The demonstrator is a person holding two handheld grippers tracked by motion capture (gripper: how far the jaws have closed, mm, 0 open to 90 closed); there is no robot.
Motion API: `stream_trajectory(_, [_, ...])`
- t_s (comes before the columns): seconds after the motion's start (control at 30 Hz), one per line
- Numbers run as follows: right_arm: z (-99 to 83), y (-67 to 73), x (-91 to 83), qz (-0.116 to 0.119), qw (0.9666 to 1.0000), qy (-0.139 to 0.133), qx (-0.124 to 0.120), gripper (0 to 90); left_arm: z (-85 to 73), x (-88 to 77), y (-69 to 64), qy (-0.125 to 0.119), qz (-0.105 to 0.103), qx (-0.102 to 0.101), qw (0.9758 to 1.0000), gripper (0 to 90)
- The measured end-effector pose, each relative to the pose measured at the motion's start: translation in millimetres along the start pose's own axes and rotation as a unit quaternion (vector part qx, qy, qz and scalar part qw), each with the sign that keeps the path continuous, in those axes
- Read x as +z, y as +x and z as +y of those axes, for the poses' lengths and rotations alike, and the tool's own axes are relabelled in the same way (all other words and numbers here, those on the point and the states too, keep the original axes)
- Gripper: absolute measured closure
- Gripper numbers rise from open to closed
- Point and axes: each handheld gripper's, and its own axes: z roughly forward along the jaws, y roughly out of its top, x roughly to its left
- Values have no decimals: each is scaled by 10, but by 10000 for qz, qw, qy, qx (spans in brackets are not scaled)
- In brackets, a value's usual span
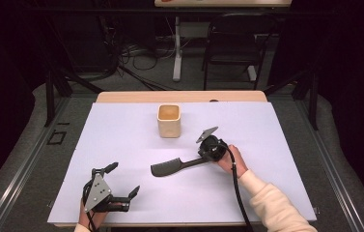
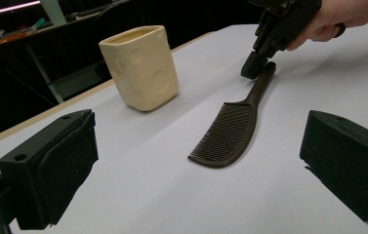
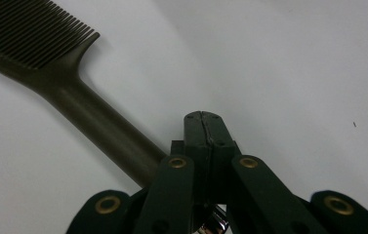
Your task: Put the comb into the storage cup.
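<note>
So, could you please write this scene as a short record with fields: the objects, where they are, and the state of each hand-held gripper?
surface: white table sheet
comb: dark comb lying flat, teeth end toward the left side
cup: cream cup upright, behind the comb, apart from it
right hand-held gripper: jaws shut together, beside the comb's handle end, not around it
left hand-held gripper: jaws open, nothing between them, near front edge

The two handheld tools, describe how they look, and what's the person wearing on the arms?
Both are black two-jaw tools. The left tool carries a grey three-cornered plate with small holes, and its jaws have thick dark pads. The right tool has a similar grey plate, brass-coloured pivot rivets and a black trailing cable. The right forearm wears a cream sleeve.
</note>
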Motion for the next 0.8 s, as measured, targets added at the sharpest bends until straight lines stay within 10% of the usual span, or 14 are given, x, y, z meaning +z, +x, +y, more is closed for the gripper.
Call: stream_trajectory(0.8, [-53,76,-95,70,9999,137,42,900,13,-22,-4,-54,-18,17,10000,4])
